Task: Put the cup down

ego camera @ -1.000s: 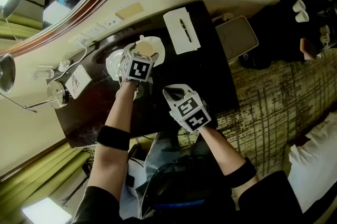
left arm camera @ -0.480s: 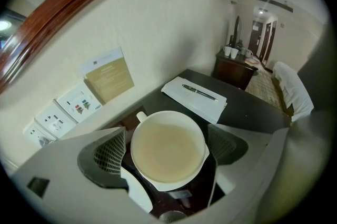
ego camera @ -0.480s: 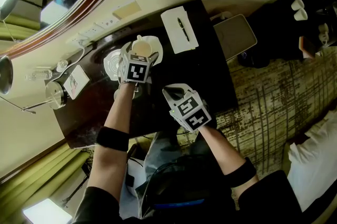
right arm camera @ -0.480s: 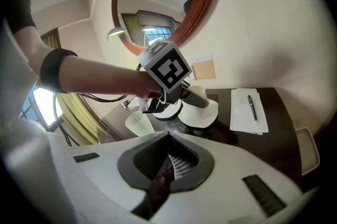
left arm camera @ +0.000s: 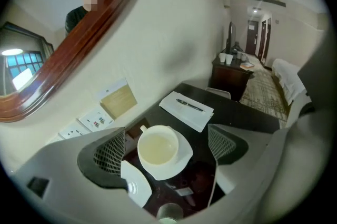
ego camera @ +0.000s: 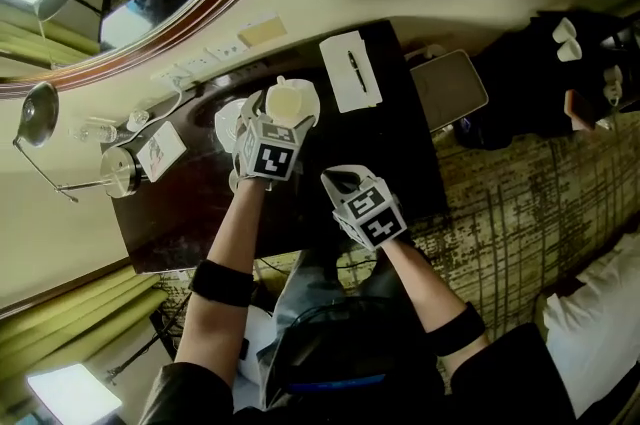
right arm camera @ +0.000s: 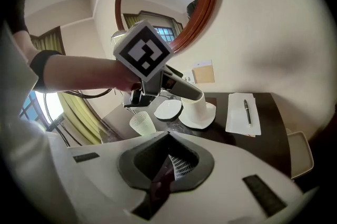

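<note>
A white cup (left arm camera: 158,147) stands upright on its white saucer (left arm camera: 182,157) on the dark table (ego camera: 395,148). My left gripper (left arm camera: 166,145) hangs just above it, open, and its jaws have just been opening. The cup sits between the mesh pads (left arm camera: 111,151) with a gap on each side. In the right gripper view the left gripper's fingertips (right arm camera: 190,92) are at the rim of the cup (right arm camera: 199,106). My right gripper (right arm camera: 167,169) is shut on nothing, held back near the table's front edge (ego camera: 338,181).
A small white plate (ego camera: 228,121) lies left of the saucer, and a ribbed glass (right arm camera: 142,124) stands nearer me. A notepad with a pen (ego camera: 350,71) lies to the right. A metal pot (ego camera: 118,171) and a card (ego camera: 160,151) are at the left end; the wall is close behind.
The left gripper's jaws have spread wider and the gripper has lifted off the cup, which stays on its saucer. The right gripper has not moved.
</note>
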A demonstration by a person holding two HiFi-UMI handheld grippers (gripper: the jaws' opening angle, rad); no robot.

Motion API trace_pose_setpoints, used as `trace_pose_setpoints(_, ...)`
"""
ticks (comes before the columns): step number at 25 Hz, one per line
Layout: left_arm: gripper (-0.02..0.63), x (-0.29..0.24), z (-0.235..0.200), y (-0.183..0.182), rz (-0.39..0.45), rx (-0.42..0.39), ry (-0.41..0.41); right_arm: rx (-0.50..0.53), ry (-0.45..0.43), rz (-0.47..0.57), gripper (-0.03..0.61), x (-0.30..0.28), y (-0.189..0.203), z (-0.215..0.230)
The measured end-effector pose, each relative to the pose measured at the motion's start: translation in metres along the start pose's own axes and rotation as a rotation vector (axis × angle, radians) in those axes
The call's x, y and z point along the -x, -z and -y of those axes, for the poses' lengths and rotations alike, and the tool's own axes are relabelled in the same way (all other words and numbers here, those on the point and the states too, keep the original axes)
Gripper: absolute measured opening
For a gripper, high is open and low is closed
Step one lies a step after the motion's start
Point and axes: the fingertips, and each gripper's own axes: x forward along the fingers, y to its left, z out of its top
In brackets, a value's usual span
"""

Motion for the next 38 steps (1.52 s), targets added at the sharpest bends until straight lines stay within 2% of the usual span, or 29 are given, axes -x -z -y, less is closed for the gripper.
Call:
trace_pose_setpoints(3,0.454,0.028,0.015,-0.004,0.025,0.014,0.013,0.015,0.004,-0.001,0.012,0.015,-0.003,-0.002)
trace_pose_setpoints(8,0.342,0.082,0.033,-0.011,0.107,0.060,0.007,0.047,0.008,0.012,0.012,0.038,-0.012,-0.007)
trace_pose_setpoints(12,0.184,0.124,0.047,-0.007,0.167,0.111,-0.003,0.085,0.019,0.017,0.012,0.046,-0.009,0.000)
trace_pose_setpoints(13,0.123,0.131,0.050,-0.003,0.177,0.125,-0.011,0.094,0.020,0.020,0.012,0.048,-0.009,0.001)
trace_pose_setpoints(15,0.052,0.145,0.056,0.008,0.189,0.150,-0.031,0.107,0.018,0.024,0.012,0.052,-0.011,0.002)
trace_pose_setpoints(17,0.010,0.157,0.059,0.019,0.199,0.183,-0.049,0.115,0.019,0.026,0.012,0.056,-0.013,0.004)
trace_pose_setpoints(33,0.002,0.226,0.045,0.119,0.267,0.483,-0.150,0.169,-0.028,0.052,0.012,0.059,-0.019,-0.039)
trace_pose_setpoints(38,0.002,0.230,0.045,0.141,0.253,0.508,-0.168,0.179,-0.035,0.046,0.012,0.058,-0.015,-0.047)
